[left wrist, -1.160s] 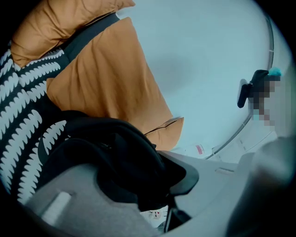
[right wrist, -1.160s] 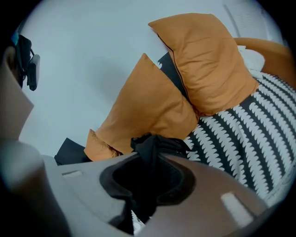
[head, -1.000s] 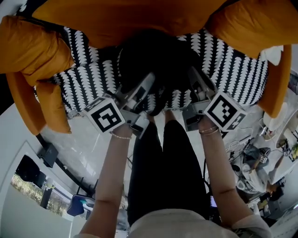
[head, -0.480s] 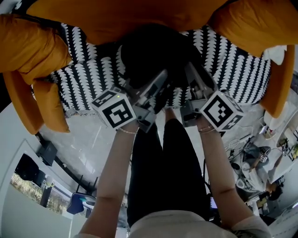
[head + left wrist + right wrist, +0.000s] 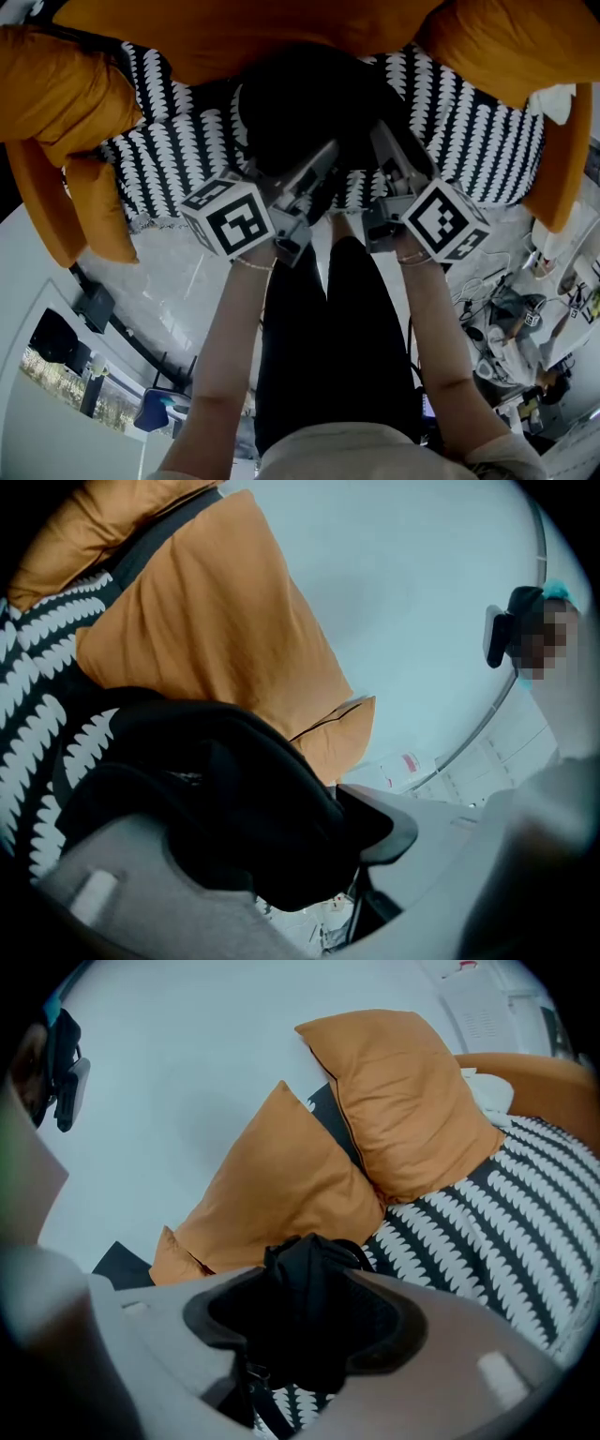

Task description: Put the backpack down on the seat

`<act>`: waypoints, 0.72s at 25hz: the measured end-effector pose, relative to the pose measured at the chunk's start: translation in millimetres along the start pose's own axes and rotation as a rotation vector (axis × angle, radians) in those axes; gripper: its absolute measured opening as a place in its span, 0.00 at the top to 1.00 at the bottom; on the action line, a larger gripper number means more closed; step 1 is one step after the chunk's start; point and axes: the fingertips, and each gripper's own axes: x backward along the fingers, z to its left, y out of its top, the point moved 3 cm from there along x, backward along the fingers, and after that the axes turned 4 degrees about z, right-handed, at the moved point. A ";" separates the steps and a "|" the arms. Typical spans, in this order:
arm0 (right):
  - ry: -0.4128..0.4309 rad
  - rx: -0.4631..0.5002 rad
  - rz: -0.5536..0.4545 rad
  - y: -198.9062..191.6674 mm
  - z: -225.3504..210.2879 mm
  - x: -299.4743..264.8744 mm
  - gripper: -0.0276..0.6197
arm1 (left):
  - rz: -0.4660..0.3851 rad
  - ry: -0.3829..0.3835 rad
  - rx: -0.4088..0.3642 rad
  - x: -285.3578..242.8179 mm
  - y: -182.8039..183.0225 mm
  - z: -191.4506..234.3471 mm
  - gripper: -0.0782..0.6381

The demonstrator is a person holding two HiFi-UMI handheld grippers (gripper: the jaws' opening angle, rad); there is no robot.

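The black backpack (image 5: pixel 309 103) rests on the seat's black-and-white patterned cover (image 5: pixel 178 159), in front of the orange back cushions. Both grippers reach into its near edge. My left gripper (image 5: pixel 319 173) comes in from the lower left, my right gripper (image 5: pixel 389 150) from the lower right. In the left gripper view, the backpack's dark fabric (image 5: pixel 216 789) bulges between the opening jaws of the left gripper (image 5: pixel 281 855). In the right gripper view, a fold of the backpack (image 5: pixel 305 1260) sits between the right gripper (image 5: pixel 309 1335) jaws, which are opening wide.
Orange cushions (image 5: pixel 56 94) (image 5: pixel 506 47) flank the seat, and an orange armrest (image 5: pixel 562 169) closes its right end. The person's legs in black trousers (image 5: pixel 328 328) stand against the seat's front edge. Cables and small items (image 5: pixel 516 319) lie on the floor at right.
Both grippers' jaws have spread wider around the backpack's near edge. The left gripper has shifted a little right and up; the backpack stays on the seat.
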 end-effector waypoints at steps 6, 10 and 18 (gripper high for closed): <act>0.010 0.011 0.010 0.2 -5.2 7.5 0.57 | 0.023 0.123 -0.045 0.4 -10.5 2.9 0.41; 0.037 -0.009 -0.006 2.2 -9.9 17.4 0.57 | 0.000 0.150 -0.062 3.0 -14.9 -2.0 0.37; 0.082 -0.025 0.015 -8.9 -10.3 37.6 0.57 | -0.011 0.177 -0.050 22.8 -33.6 -6.8 0.36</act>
